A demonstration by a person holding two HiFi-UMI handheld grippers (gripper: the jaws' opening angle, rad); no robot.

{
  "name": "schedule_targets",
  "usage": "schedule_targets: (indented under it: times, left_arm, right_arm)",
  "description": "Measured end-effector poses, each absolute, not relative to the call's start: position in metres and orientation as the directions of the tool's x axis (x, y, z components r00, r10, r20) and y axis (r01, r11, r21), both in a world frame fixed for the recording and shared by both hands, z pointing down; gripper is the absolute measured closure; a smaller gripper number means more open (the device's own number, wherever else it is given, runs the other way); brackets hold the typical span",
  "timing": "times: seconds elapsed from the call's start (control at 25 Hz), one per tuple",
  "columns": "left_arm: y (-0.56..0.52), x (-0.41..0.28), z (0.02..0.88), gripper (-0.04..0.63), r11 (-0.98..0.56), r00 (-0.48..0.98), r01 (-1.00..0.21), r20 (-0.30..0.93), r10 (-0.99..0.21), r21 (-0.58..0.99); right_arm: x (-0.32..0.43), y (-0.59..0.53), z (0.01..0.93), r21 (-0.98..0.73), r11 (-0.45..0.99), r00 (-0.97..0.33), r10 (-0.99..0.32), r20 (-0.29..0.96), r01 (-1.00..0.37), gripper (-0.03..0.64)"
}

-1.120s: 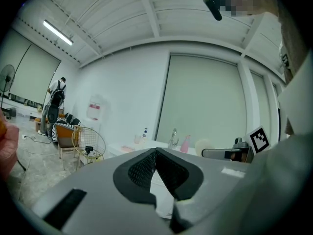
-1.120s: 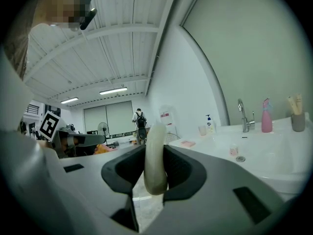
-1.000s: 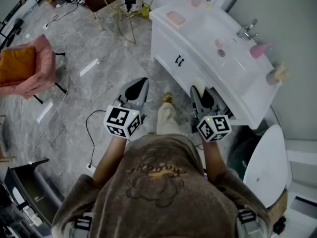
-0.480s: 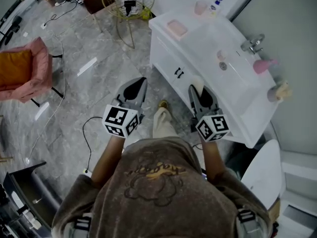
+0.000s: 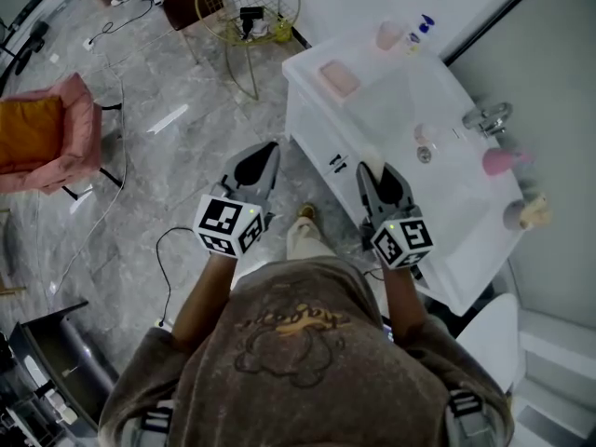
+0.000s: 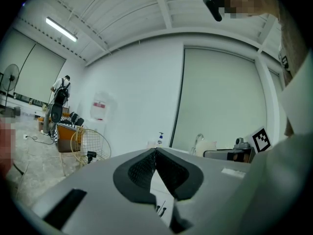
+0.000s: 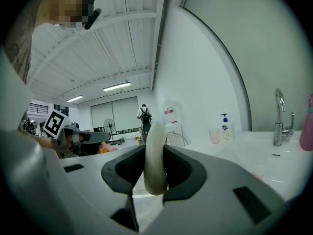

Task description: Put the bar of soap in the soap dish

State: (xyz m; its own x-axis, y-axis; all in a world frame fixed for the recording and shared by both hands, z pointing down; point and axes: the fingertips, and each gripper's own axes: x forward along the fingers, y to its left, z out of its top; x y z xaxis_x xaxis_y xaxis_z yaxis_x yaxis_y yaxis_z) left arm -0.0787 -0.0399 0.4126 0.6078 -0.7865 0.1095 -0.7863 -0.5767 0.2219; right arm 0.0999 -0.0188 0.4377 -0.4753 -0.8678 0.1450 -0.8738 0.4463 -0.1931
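A pale, cream bar of soap (image 7: 155, 170) stands on edge between the dark pads of my right gripper (image 7: 155, 153), which is shut on it. In the head view my right gripper (image 5: 377, 173) hovers at the front edge of the white vanity (image 5: 447, 250). A pink soap dish (image 5: 338, 79) lies on the vanity's far left corner, well ahead of both grippers. My left gripper (image 5: 256, 161) is over the floor, left of the vanity. Its jaws meet at the tips with nothing between them (image 6: 155, 152).
On the vanity stand a faucet (image 5: 489, 116), a pink bottle (image 5: 503, 161), a cup (image 5: 389, 35) and a pump bottle (image 5: 424, 24). A gold wire stand (image 5: 247, 3) is beyond the vanity, a pink chair (image 5: 47, 133) at left, and a toilet (image 5: 484, 343) at lower right. Cables cross the floor.
Both grippers have been carried forward together, and the vanity has shifted right and nearer in the head view. The right gripper's hold on the soap is unchanged; the left stays shut.
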Motion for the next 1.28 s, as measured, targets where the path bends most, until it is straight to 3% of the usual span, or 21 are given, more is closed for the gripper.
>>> schedule_targets:
  times: [0.52, 1.28]
  left_arm:
    - [-0.146, -0.018, 0.401, 0.594, -0.548, 0.579, -0.808, 0.115, -0.808, 0.216]
    - [-0.219, -0.006, 0.404, 0.594, -0.637, 0.667, -0.743, 0.145, -0.731, 0.204]
  right_arm:
    - [0.167, -0.127, 0.434, -0.212, 0.473, -0.506, -0.849, 0.149, -0.855, 0.503]
    - [0.172, -0.198, 0.424, -0.206, 0.439, -0.468, -0.875, 0.122, -0.875, 0.503]
